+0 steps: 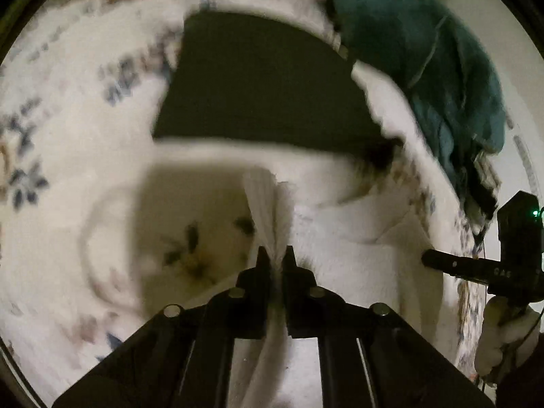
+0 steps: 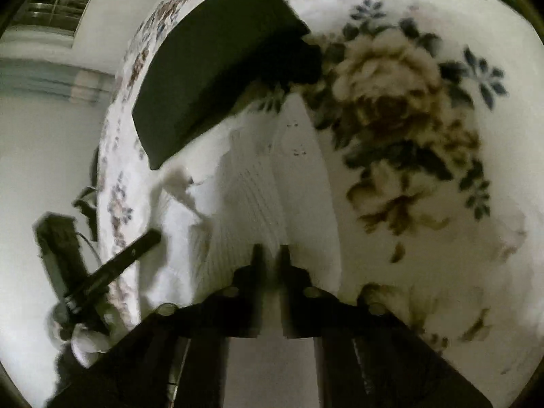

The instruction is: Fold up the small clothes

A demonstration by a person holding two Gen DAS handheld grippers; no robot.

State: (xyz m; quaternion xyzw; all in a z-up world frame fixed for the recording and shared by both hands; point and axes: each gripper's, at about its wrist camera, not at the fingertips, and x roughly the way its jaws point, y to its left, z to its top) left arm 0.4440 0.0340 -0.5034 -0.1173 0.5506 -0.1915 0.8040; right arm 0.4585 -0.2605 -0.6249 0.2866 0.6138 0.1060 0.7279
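Note:
A small white ribbed garment (image 1: 340, 238) hangs lifted over a floral bedspread (image 1: 61, 108). My left gripper (image 1: 276, 255) is shut on a bunched edge of it, the cloth pinched between the jaws. My right gripper (image 2: 270, 253) is shut on another edge of the same white garment (image 2: 258, 187), which drapes ahead of the jaws. The right gripper also shows at the right edge of the left wrist view (image 1: 476, 265). The left gripper shows at the lower left of the right wrist view (image 2: 119, 258). Both views are blurred.
A folded dark garment (image 1: 265, 88) lies on the bed beyond the white one; it also shows in the right wrist view (image 2: 217, 68). A teal cloth pile (image 1: 431, 68) lies at the far right. A wall and window blind (image 2: 57, 6) are past the bed's edge.

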